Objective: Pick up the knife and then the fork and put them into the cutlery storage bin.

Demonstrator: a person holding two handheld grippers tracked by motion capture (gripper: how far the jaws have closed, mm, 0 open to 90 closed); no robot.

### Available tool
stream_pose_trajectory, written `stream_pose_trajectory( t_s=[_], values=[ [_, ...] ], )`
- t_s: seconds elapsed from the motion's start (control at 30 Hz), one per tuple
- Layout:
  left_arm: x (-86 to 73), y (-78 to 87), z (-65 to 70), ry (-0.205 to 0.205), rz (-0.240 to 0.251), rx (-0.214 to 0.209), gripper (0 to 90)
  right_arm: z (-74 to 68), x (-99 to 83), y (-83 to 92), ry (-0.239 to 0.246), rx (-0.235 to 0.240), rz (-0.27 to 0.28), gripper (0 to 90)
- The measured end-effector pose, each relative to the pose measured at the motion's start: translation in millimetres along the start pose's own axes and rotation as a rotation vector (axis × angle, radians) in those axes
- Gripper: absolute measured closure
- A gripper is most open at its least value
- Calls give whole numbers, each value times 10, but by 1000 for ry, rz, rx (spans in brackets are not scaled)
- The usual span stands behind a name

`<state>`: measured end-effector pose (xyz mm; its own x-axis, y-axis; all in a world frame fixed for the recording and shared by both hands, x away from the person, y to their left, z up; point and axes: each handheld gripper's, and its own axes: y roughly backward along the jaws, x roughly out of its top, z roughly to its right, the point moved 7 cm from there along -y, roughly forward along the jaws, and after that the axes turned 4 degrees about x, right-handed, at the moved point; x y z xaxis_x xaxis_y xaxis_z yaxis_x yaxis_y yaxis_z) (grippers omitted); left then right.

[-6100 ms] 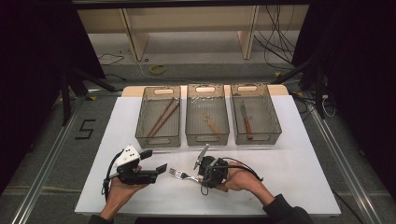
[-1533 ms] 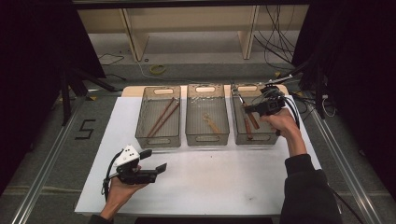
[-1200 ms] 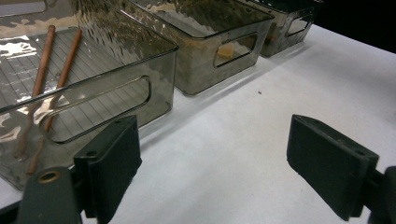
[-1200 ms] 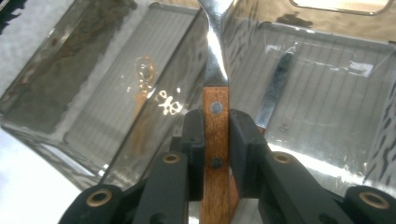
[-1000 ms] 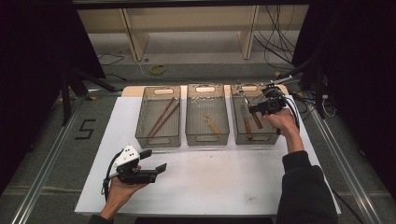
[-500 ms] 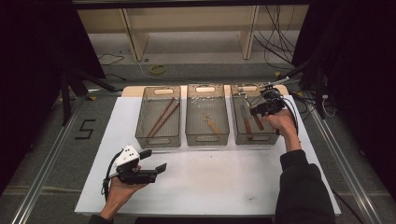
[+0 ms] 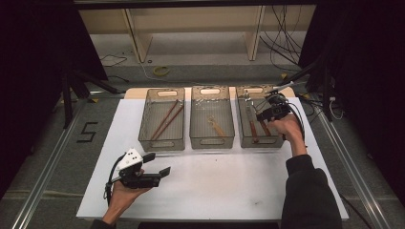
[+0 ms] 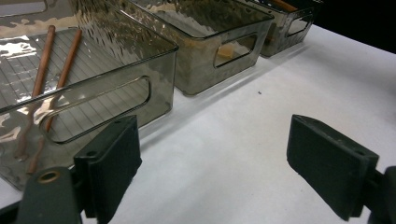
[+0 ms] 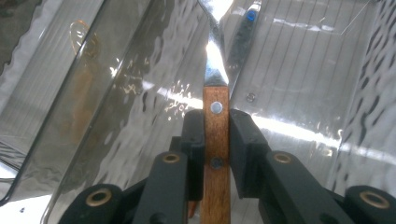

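Your right claw point(image 9: 216, 140) is clamping the fork point(image 9: 216, 135) by its wooden handle over the right bin point(image 7: 243, 138). It's stiff, light, slick up top; left claw point(image 8: 215, 172) is gaping empty.

From my right claw's camera, the wooden handle point(image 9: 215, 154) runs off the bottom edge, and the metal end point(image 9: 215, 28) is cut by the top edge, so I cannot tell what kind of utensil it is; glare on the bin wall point(image 9: 116, 93) blurs whatever lies beyond it. In the high view the right claw point(image 7: 267, 114) is too small for me to read its grip; the pieces in the right bin point(image 7: 279, 139) are dim brown shapes I cannot name. My left claw's camera crops the chopsticks point(image 8: 44, 70) behind wavy plastic.
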<state>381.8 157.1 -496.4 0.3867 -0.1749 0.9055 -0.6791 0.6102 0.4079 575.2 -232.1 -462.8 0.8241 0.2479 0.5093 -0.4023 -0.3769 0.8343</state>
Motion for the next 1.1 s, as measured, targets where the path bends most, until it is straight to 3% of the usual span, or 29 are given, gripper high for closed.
stream_pose_trajectory(
  t_s=[0.53,0.6,0.87,1.1],
  values=[
    [4,4,-2,2,1,0,169,-7,-39,-101,8,-21,-41,760],
    [4,5,-4,2,1,0,169,2,-21,-85,-4,-21,-24,680],
    [2,0,2,-1,-1,0,169,-77,2,17,17,18,9,609],
    [2,3,-1,2,-1,0,169,-287,23,106,58,90,77,514]
  ],
)
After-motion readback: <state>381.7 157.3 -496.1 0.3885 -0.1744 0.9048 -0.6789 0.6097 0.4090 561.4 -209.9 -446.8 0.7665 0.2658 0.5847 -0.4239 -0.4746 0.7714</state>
